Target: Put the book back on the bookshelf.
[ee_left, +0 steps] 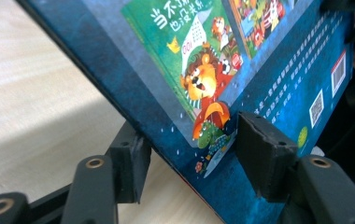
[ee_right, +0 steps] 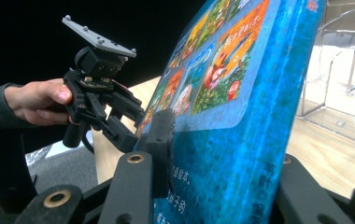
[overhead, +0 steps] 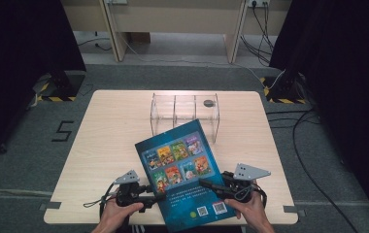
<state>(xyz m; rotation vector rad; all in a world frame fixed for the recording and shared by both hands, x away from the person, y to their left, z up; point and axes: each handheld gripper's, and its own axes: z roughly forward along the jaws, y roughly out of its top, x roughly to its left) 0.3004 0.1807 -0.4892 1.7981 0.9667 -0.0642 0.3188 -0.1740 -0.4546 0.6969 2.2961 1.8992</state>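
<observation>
The blue picture book was raised above the near edge of the wooden table, back cover upward, long axis running from near right to far left. The right gripper clamped its spine edge; the left gripper straddled the opposite edge, pads apparently released.

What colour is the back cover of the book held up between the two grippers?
Deep blue back cover with small colourful picture panels, best in the high view.
</observation>
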